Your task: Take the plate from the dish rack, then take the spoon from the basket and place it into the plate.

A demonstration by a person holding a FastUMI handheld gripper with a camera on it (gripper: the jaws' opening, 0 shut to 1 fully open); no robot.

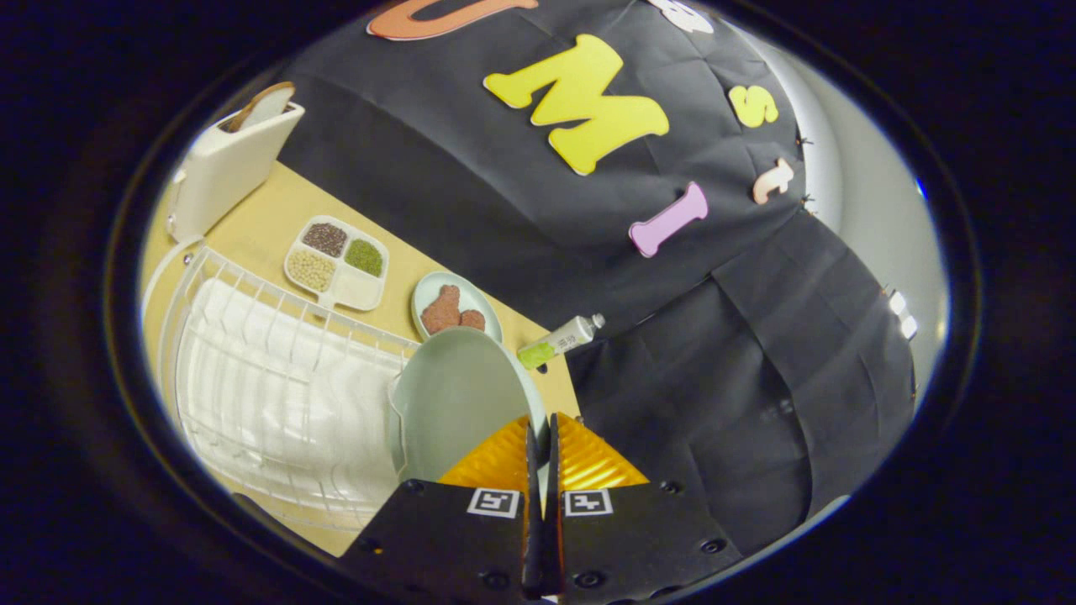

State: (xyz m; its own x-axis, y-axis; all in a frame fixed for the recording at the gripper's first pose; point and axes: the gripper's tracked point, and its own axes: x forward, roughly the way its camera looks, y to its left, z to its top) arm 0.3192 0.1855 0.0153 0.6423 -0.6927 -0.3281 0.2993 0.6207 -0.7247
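My gripper [538,437] is shut on the rim of a pale green plate [458,399], with both fingers pressing its edge. The plate stands on edge, tilted, just ahead of the fingers and over the near end of the white wire dish rack [277,378]. The whole view is rolled sideways, so the table slants. The rack's slots beside the plate hold nothing else that I can see.
Beyond the rack, a white toaster [231,164] with a bread slice stands on the wooden table [269,227]. A divided dish of beans and grains [336,262], a small plate with brown cookies [454,309] and a tube [561,340] lie past the plate, near the black cloth wall.
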